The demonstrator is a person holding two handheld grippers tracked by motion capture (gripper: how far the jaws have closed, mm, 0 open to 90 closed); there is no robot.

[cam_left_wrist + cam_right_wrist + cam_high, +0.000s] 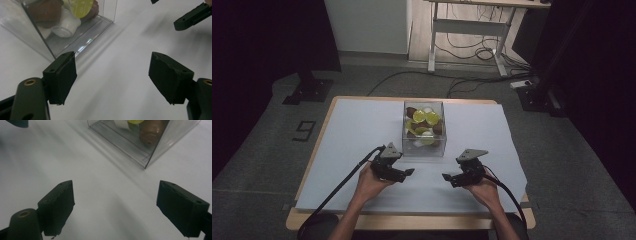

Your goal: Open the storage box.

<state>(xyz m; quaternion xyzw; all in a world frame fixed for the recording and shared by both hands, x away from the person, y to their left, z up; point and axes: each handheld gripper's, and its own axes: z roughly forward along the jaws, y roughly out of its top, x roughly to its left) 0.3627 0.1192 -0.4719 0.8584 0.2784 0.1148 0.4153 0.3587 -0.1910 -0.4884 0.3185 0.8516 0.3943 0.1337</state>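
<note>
- Left gripper (408, 172) rests low on the white table cover (362, 130) at 7 o'clock of the clear box (424, 129); jaws spread wide, nothing between them.
- Right gripper (446, 176) sits at 5 o'clock of the box; jaws likewise spread and empty.
- The box stands at the table's centre, toward 12 o'clock, packed with small capsules (419, 116): yellow-lidded, brown and white.
- Risk: the box walls are thin and smooth; a one-sided push may slide or tip it, spilling capsules.
- Risk: the wide jaws may strike the rim on entry, since the opening is narrow.
- Risk: the capsules appear loosely heaped, though dim lighting obscures this; gripping one may dislodge others.
</note>
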